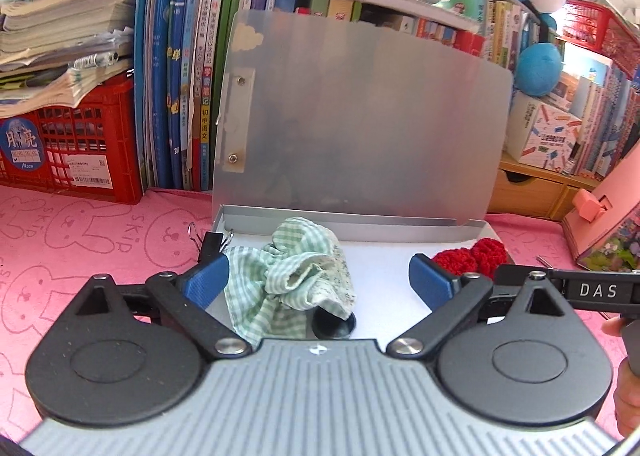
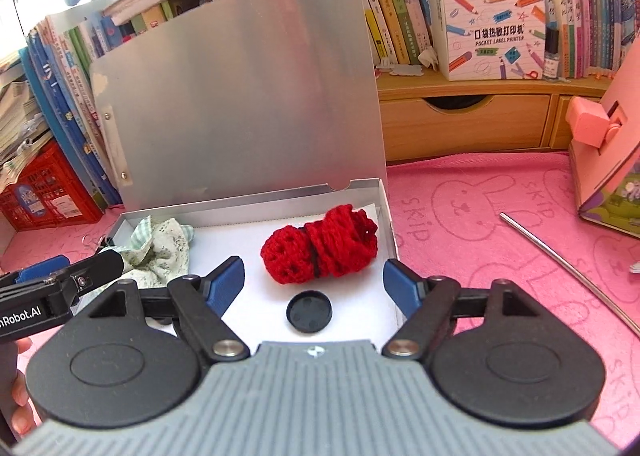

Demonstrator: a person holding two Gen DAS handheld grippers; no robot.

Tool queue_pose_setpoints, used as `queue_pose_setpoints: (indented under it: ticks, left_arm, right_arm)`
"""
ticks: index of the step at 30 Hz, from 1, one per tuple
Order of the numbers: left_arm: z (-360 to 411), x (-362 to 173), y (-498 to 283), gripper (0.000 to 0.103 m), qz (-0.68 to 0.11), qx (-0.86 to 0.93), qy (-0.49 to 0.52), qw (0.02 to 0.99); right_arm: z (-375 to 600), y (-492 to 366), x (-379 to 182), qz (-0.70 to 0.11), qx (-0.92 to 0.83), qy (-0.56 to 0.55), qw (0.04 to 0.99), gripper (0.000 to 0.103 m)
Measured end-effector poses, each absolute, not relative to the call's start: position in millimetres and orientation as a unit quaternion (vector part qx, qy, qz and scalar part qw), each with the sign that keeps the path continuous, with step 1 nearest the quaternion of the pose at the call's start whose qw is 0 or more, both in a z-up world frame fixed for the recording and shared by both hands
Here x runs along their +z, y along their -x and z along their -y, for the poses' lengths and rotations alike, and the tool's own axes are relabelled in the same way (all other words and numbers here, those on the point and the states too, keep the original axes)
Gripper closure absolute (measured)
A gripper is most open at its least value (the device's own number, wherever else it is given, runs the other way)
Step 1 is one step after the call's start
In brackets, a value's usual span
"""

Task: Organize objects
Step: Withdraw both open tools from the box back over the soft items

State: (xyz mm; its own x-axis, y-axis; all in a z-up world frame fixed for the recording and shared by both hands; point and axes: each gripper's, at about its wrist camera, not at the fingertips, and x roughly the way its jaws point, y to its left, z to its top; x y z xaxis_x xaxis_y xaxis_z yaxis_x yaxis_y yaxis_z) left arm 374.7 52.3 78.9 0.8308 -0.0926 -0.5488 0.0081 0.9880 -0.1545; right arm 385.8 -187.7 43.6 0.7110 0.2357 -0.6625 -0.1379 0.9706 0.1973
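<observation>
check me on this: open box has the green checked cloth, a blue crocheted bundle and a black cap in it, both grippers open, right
One thing is off: the crocheted bundle is red, not blue, as the right wrist view shows. The rest stands: it lies in the open box with the green checked cloth and black cap, both grippers open.

Pink rabbit-print tabletop (image 2: 480,191)
On my tabletop: open grey box (image 2: 352,185), metal rod (image 2: 560,260), red crate (image 1: 80,143), binder clip (image 1: 210,242), pink case (image 2: 608,159).
</observation>
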Motion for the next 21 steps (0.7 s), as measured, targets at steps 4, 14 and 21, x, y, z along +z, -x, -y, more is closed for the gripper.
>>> queue_pose_setpoints:
  ticks: [4, 14, 21]
  left_arm:
    - [-49, 86, -357, 0.003, -0.283, -0.033, 0.067, 0.956]
    - [-42, 96, -309, 0.003, -0.272, -0.051, 0.062, 0.959]
    - [-36, 97, -272, 0.002, -0.266, -0.069, 0.058, 0.96]
  right_arm:
    - [191, -366, 52, -0.357, 0.105, -0.063, 0.926, 0.017]
    - [204, -320, 65, -0.338, 0.116, -0.062, 0.932, 0.017]
    - [210, -284, 65, -0.327, 0.128, -0.047, 0.935, 0.017]
